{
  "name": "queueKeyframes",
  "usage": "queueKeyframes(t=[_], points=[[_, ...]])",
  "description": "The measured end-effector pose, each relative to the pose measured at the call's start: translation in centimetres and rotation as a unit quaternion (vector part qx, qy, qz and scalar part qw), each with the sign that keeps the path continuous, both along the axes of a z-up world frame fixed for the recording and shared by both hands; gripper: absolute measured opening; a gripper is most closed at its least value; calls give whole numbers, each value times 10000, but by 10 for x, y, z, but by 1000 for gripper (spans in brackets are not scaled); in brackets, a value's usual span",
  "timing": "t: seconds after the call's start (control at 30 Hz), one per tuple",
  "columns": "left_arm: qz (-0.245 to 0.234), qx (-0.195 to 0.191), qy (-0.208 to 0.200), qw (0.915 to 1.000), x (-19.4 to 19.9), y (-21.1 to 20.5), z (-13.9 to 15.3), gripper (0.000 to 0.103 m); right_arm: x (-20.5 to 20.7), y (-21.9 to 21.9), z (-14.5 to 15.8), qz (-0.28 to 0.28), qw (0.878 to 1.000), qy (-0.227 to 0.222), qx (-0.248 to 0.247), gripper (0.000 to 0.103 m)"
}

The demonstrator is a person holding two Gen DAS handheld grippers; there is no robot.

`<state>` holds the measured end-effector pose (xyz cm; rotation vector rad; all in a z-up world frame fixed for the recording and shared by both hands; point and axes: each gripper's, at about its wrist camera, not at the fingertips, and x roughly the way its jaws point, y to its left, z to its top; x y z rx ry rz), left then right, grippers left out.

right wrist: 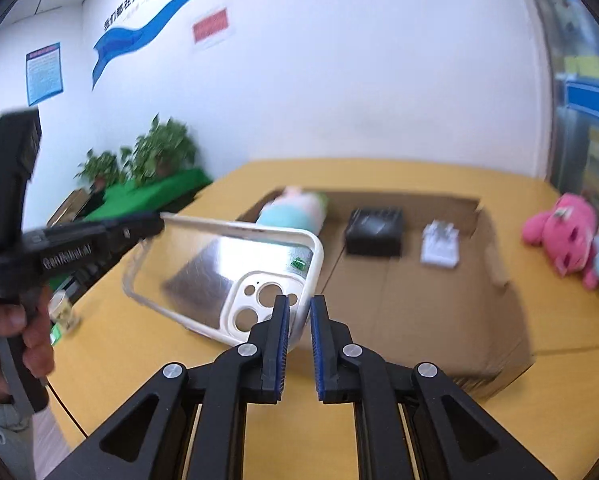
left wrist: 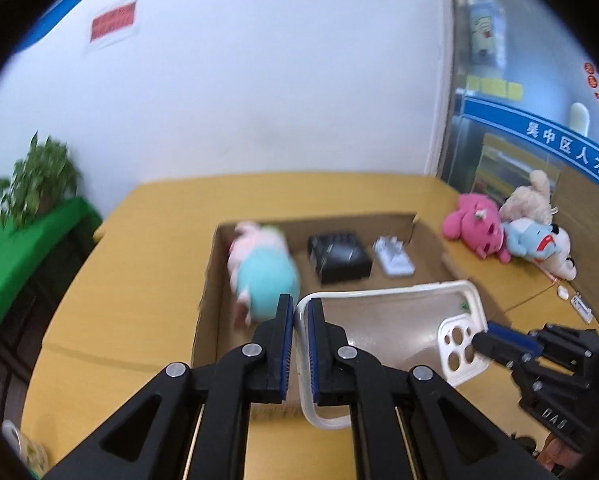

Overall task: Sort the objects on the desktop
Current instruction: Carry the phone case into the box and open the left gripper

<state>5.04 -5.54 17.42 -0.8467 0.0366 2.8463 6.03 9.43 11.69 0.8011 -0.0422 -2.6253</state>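
Note:
A clear phone case with a white rim hangs in the air over the near edge of a cardboard box. My left gripper is shut on the case's rim at one end. My right gripper is shut on the rim at the camera-cutout end; it also shows in the left wrist view. In the box lie a pink and teal plush toy, a black box and a white charger.
The box sits on a yellow table. Three plush toys lie at the table's right, pink, beige and blue-white. A small white item lies near them. A cup stands at the left edge. Plants stand beyond.

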Motion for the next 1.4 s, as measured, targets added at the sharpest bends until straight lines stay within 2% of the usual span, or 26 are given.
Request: queueKeyframes(t=[0.1, 0.23, 0.37, 0.5, 0.67, 0.83, 1.03, 1.23, 1.33, 1.37, 1.4], points=[[-137, -80, 87, 9998, -22, 8, 14, 6, -18, 6, 7, -89, 9999, 24, -59, 11], [-99, -203, -59, 9997, -54, 5, 12, 6, -47, 1, 5, -29, 9998, -151, -143, 11], [111, -149, -506, 9985, -90, -14, -14, 6, -87, -15, -24, 117, 9981, -586, -115, 11], [341, -172, -1005, 9942, -115, -32, -45, 6, -128, -32, -68, 412, 9909, -1253, -286, 11], [503, -575, -1624, 9838, -138, -39, -88, 6, -153, -40, -104, 477, 9784, -1946, -503, 14], [584, -781, -2120, 9724, -148, -43, -120, 6, -167, -50, -129, 478, 9661, -2516, -320, 14], [704, -1325, -2664, 9521, -153, -37, -155, 6, -177, -63, -160, 450, 9487, -3130, -41, 14], [833, -2008, -2819, 9345, -154, -29, -172, 5, -183, -68, -164, 388, 9472, -3182, 27, 14], [839, -2086, -2957, 9284, -157, -28, -180, 5, -181, -69, -166, 419, 9466, -3195, 85, 15], [839, -2078, -2997, 9274, -158, -28, -182, 6, -180, -69, -166, 413, 9472, -3179, 97, 17], [837, -2041, -3010, 9278, -158, -29, -182, 6, -179, -69, -165, 428, 9480, -3149, 157, 24]])
